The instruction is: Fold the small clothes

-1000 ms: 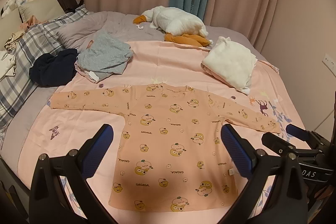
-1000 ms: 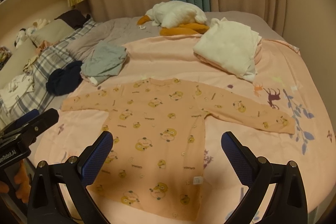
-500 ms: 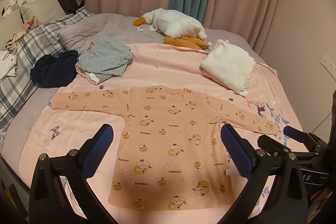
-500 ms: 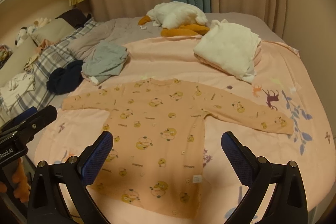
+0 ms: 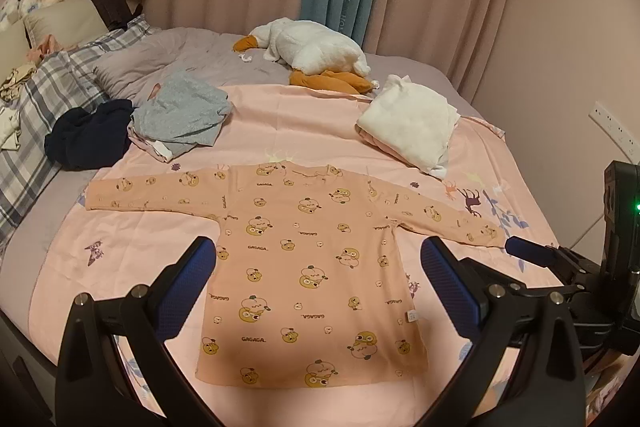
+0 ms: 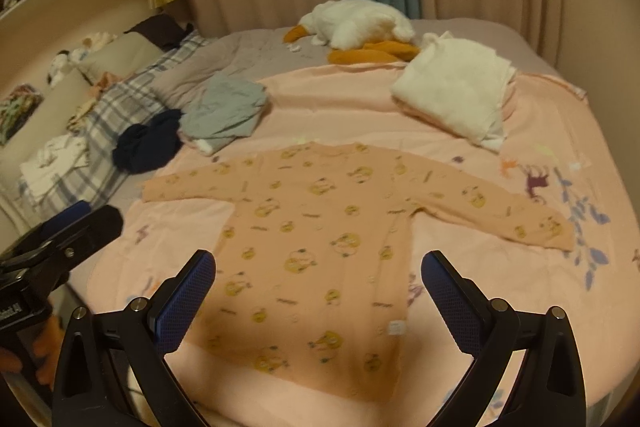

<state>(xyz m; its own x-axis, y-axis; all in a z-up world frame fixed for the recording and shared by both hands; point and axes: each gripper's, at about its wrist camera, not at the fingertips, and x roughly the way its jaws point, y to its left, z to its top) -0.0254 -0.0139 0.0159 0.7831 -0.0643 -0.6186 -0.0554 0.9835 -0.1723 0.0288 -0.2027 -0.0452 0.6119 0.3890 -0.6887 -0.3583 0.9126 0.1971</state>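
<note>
The peach long-sleeved top [image 5: 316,259] lies flat and face-up on the pink sheet [image 5: 288,123] of the bed, sleeves spread wide, hem nearest you. Both tongs hang above it, spread wide and holding nothing: the left tongs [image 5: 320,283] over the body, the right tongs [image 6: 318,287] likewise. Your first fold is probably a sleeve. Take the cuff [image 5: 486,233] with your right tongs, pinching one layer only, not the sheet beneath, and lay it straight across the chest. Stay clear of the grey clothes [image 5: 184,111] and the white pile [image 5: 412,119] beyond.
</note>
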